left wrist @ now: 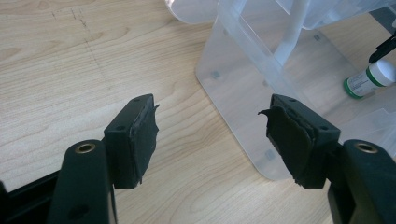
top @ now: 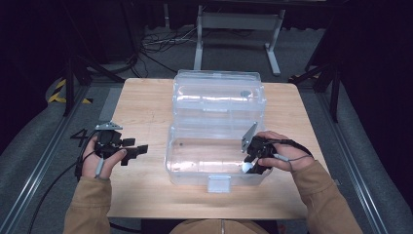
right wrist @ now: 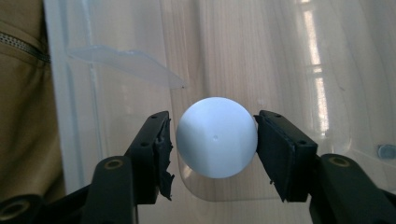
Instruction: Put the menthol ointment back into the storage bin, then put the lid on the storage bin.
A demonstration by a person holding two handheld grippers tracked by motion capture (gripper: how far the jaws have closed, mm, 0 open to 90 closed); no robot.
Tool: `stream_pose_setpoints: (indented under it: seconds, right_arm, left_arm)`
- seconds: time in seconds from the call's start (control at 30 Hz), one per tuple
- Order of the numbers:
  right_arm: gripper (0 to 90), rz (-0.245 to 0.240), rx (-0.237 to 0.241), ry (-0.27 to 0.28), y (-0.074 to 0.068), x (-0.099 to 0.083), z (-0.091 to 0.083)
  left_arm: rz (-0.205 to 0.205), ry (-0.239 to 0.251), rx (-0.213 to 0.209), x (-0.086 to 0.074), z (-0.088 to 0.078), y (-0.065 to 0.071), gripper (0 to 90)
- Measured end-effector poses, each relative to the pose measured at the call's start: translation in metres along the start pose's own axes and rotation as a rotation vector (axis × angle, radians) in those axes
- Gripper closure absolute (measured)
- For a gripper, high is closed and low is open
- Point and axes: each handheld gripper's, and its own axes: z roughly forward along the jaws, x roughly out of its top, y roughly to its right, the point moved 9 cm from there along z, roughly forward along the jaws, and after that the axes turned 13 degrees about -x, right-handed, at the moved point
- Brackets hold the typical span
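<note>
Where lid stands open, clear box, white bottle inside

Support: a square wooden table, light wood grain, with faint pencil-like lines on the top in the left gripper view. It stands on a grey floor that has rails along both sides.

Directly on the table: one clear plastic box, set at the middle and reaching toward the right half. Its hinged lid is open and lies back toward the far edge. A latch tab hangs at the front wall, near the table's near edge.

The left half of the tabletop is bare wood.

Through the clear floor of the box the wood grain shows.
</note>
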Motion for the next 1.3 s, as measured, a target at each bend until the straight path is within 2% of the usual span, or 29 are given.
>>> stream_pose_setpoints:
  seconds: [0.3, 0.57, 0.73, 0.77, 0.8, 0.9, 0.93, 1.0, 1.2, 1.3]
  right_arm:
    - [45.5, 0.014, -0.021, 0.065, -0.001, 0.003, -0.015]
    - [47.5, 0.048, -0.075, 0.190, 0.001, 0.009, -0.040]
    - [48.6, 0.100, -0.097, 0.261, 0.003, 0.010, -0.058]
    - [48.6, 0.100, -0.097, 0.261, 0.003, 0.010, -0.058]
    - [48.9, 0.117, -0.103, 0.296, 0.005, 0.012, -0.066]
    - [48.9, 0.134, -0.116, 0.327, 0.008, 0.013, -0.073]
    - [49.2, 0.158, -0.133, 0.355, 0.011, 0.014, -0.080]
    - [49.2, 0.165, -0.136, 0.365, 0.012, 0.014, -0.082]
    - [49.8, 0.220, -0.172, 0.456, 0.023, 0.020, -0.102]
    - [49.8, 0.239, -0.191, 0.476, 0.027, 0.021, -0.107]
  left_arm:
    - [0.017, -0.003, -0.013, 0.005, 0.004, 0.003, 34.0]
    - [0.037, -0.013, -0.028, 0.010, 0.011, 0.009, 34.0]
    - [0.045, -0.019, -0.036, 0.012, 0.013, 0.014, 34.1]
    - [0.045, -0.019, -0.036, 0.012, 0.013, 0.014, 34.0]
    - [0.049, -0.021, -0.033, 0.011, 0.014, 0.014, 34.0]
    - [0.056, -0.021, -0.043, 0.011, 0.014, 0.017, 34.0]
    - [0.060, -0.019, -0.043, 0.011, 0.013, 0.018, 34.0]
    - [0.063, -0.020, -0.046, 0.010, 0.013, 0.020, 34.0]
    - [0.069, -0.022, -0.046, 0.006, 0.010, 0.026, 34.0]
    - [0.071, -0.025, -0.051, 0.004, 0.010, 0.028, 34.0]
